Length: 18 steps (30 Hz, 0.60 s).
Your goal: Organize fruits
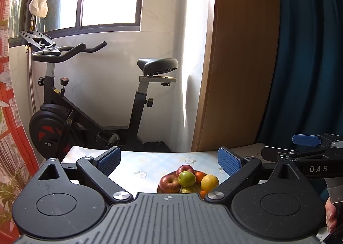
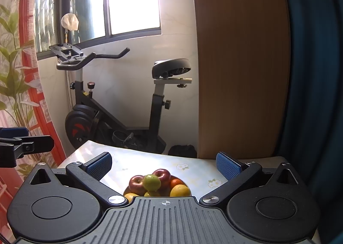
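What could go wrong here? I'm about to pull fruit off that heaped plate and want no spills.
1. The green apple sits on top of the pile on the plate; pulling a lower red apple first may send it rolling.
2. Both open grippers, left and right, face the same pile, so they could collide.

The plate (image 1: 159,188) beneath the fruit pile (image 1: 188,179) is largely covered, and its near part is hidden below the jaws by the left gripper's (image 1: 169,161) body. The right gripper (image 2: 164,163) likewise hides the near fruit. A hand (image 1: 331,215) is cut off at the edge.
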Each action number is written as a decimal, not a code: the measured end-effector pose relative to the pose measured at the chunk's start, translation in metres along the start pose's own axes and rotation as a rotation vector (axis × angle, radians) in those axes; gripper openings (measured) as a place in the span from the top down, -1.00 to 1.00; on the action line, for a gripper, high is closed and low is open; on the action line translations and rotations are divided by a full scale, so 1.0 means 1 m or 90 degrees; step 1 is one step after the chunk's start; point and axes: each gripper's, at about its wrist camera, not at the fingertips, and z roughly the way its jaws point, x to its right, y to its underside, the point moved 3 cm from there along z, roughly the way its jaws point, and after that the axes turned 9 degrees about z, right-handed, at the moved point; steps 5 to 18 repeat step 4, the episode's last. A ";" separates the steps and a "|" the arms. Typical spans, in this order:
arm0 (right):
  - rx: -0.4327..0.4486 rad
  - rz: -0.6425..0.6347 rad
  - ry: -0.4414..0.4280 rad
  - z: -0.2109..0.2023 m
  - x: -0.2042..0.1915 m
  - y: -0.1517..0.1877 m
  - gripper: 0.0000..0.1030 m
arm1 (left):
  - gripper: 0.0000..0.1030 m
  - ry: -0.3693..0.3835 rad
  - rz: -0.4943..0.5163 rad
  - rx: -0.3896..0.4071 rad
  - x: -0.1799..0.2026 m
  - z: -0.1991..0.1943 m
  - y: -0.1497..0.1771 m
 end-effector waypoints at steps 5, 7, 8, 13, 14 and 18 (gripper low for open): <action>0.001 0.001 0.001 0.001 0.001 0.000 -0.99 | -0.92 0.004 -0.005 -0.001 -0.001 0.000 0.000; 0.001 0.001 0.001 0.001 0.001 0.000 -0.99 | -0.92 0.004 -0.005 -0.001 -0.001 0.000 0.000; 0.001 0.001 0.001 0.001 0.001 0.000 -0.99 | -0.92 0.004 -0.005 -0.001 -0.001 0.000 0.000; 0.001 0.001 0.001 0.001 0.001 0.000 -0.99 | -0.92 0.004 -0.005 -0.001 -0.001 0.000 0.000; 0.001 0.001 0.001 0.001 0.001 0.000 -0.99 | -0.92 0.004 -0.005 -0.001 -0.001 0.000 0.000; 0.001 0.001 0.001 0.001 0.001 0.000 -0.99 | -0.92 0.004 -0.005 -0.001 -0.001 0.000 0.000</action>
